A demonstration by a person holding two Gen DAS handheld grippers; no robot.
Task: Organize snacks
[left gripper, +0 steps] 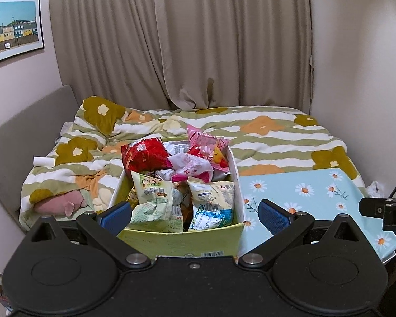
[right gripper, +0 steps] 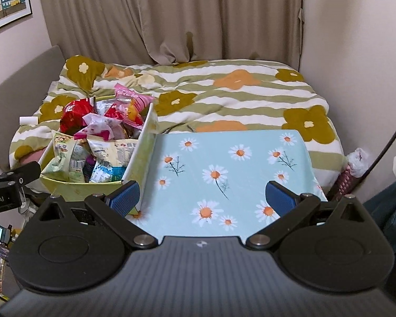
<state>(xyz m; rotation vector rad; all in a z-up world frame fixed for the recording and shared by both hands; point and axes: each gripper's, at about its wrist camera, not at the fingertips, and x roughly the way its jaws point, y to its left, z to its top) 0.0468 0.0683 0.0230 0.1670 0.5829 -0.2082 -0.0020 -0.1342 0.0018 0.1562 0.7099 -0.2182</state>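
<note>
Snacks [left gripper: 155,192] heaped in box [left gripper: 182,240], lower packets hidden | both jaws spread, empty

Left gripper [left gripper: 195,215] and right gripper [right gripper: 202,194]: black housings, round caps, silver pivot screws, blue ribbed finger pads [right gripper: 125,198]

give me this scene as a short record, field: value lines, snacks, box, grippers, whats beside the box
setting: bed with flowered quilt, curtains behind
container: green box, open top
contents: snack packets heaped above the rim, red bag and pink bag at the far end
beside box: daisy-print board, nothing on it, touching the box's right wall
left gripper: open, empty, in front of the box
right gripper: open, empty, over the board
</note>
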